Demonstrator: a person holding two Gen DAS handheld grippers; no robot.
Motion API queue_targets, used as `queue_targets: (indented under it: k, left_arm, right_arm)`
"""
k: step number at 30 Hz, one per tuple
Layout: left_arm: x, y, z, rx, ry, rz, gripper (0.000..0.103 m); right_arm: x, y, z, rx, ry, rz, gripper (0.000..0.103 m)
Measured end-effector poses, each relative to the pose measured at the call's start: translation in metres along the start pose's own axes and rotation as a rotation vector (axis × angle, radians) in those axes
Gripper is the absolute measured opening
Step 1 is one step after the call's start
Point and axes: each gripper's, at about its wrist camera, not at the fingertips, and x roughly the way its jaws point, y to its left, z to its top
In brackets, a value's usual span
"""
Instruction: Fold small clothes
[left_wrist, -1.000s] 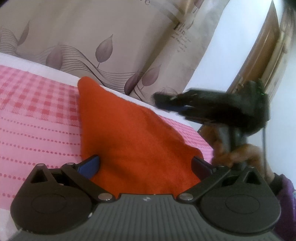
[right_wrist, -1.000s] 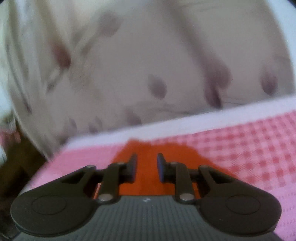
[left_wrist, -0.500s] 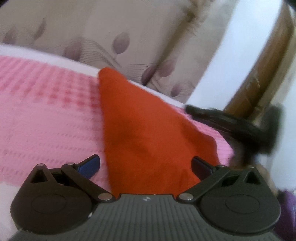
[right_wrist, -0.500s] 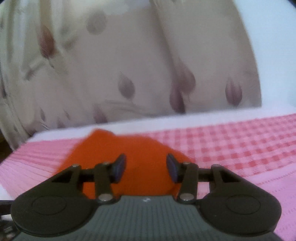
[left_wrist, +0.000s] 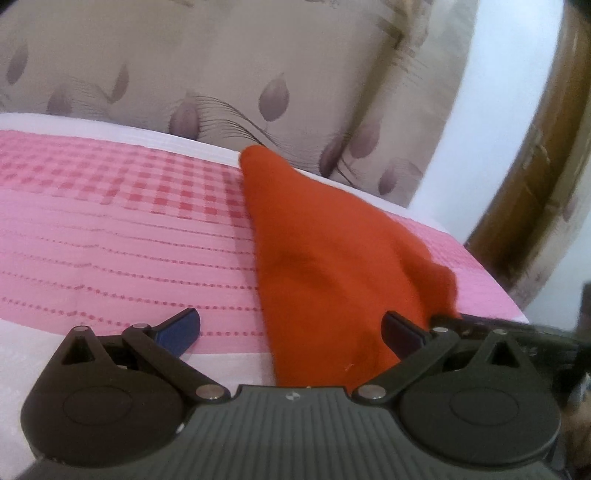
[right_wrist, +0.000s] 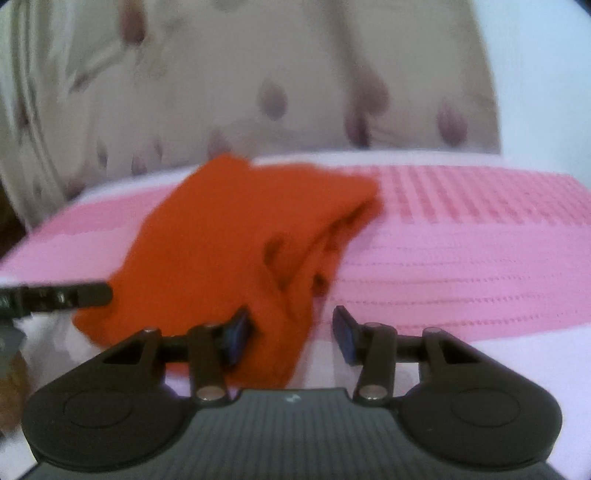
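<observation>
Across the middle of the left wrist view an orange cloth is lying on a pink checked bedspread, tapering from a narrow tip near the far white edge of the bed to a wider end at the lower centre of the frame. The left gripper is hanging over it with its jaws spread wide and released — the blue pad on the left is sitting over bare bedspread, the dark pad on the right over the cloth's edge, neither pressing on it. At the lower right of this view a dark finger of the right gripper is reaching in beside the cloth's bunched corner.

The right wrist view is showing what the other hides: the cloth is lying in stacked, folded layers, with creases running along its right side. The right gripper is standing partly parted and gripping nothing — the cloth's near corner is lying between its jaws, close against the left pad. The left gripper's finger is poking in at the left edge. Behind the bed a beige leaf-patterned curtain is hanging.
</observation>
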Motion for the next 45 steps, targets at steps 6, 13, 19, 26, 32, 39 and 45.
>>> queue_targets:
  k: [6, 13, 19, 26, 32, 39, 45]
  left_arm:
    - [-0.002, 0.006, 0.001, -0.053, -0.029, 0.026, 0.103]
    - [-0.002, -0.001, 0.001, -0.018, -0.025, 0.070, 0.103]
    - [-0.001, -0.001, 0.001, -0.007, -0.020, 0.080, 0.103]
    - [-0.001, -0.002, 0.001, 0.007, -0.017, 0.091, 0.103]
    - [-0.001, -0.002, 0.001, 0.012, -0.015, 0.096, 0.103]
    - [0.000, -0.003, 0.001, 0.028, -0.008, 0.111, 0.103]
    - [0.001, -0.006, 0.001, 0.049, 0.002, 0.128, 0.103]
  right_arm:
    - [-0.025, 0.009, -0.011, 0.007, -0.115, 0.004, 0.047]
    - [-0.006, 0.008, -0.009, 0.039, 0.051, -0.032, 0.035]
    - [-0.004, 0.017, -0.013, 0.007, 0.034, -0.066, 0.042]
    - [0.001, 0.021, -0.013, -0.017, 0.039, -0.102, 0.072]
    - [0.003, 0.020, -0.012, -0.007, 0.052, -0.147, 0.091]
    - [0.002, 0.019, -0.013, -0.001, 0.048, -0.140, 0.091]
    - [0.000, 0.017, -0.012, 0.015, 0.041, -0.125, 0.093]
